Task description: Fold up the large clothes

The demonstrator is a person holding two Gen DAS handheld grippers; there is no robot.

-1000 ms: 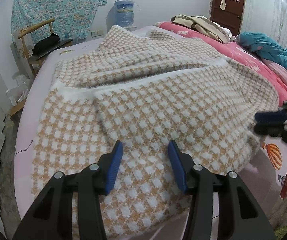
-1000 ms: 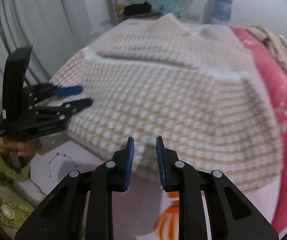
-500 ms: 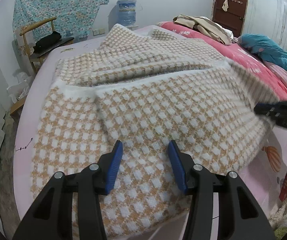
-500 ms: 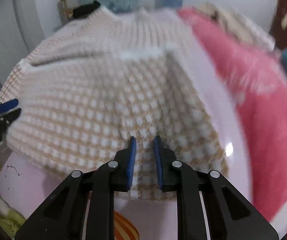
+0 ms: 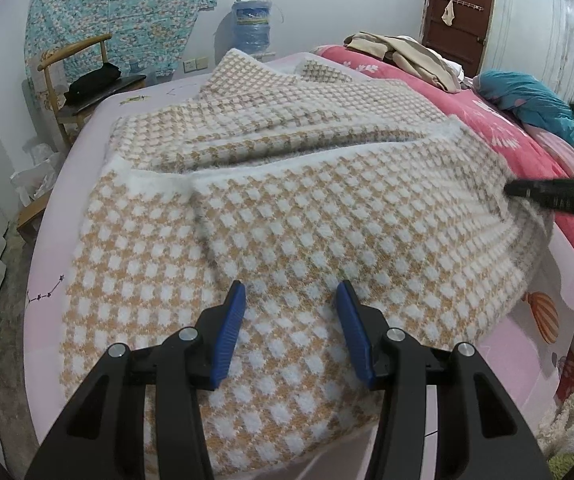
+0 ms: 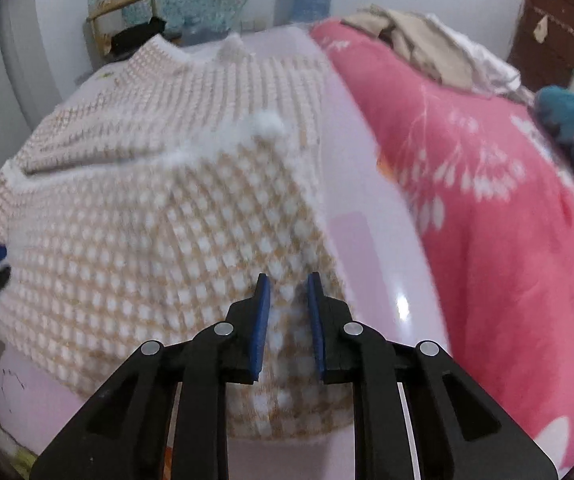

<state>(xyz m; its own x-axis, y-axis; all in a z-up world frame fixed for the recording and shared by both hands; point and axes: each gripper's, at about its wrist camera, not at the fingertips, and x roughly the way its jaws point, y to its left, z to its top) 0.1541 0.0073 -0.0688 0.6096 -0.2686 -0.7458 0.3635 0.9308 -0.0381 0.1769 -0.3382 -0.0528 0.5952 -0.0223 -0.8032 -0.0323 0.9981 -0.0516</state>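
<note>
The bed (image 5: 87,152), with a pale pink sheet, carries the checked tan-and-white sweater (image 5: 287,208), which lies spread flat over most of the near surface. Its long axis runs from the near edge of the bed toward the far wall, with the white-trimmed neckline (image 6: 207,50) at the far end and the hem nearest the cameras. One sleeve is folded across the body, its white cuff edge forming a band from side to side. A pink floral quilt (image 6: 487,200) occupies the right side of the bed, bearing a heap of beige clothing (image 5: 403,56) and a teal item (image 5: 527,96). A wooden chair (image 5: 75,80) by the wall holds a dark object; a blue water bottle (image 5: 251,20) stands beside it. The left gripper (image 5: 291,320) hangs over the hem, jaws spread, nothing between them. The right gripper (image 6: 288,312) has its jaws narrowed onto a bunch of hem fabric at the sweater's right edge, pinching it.
</note>
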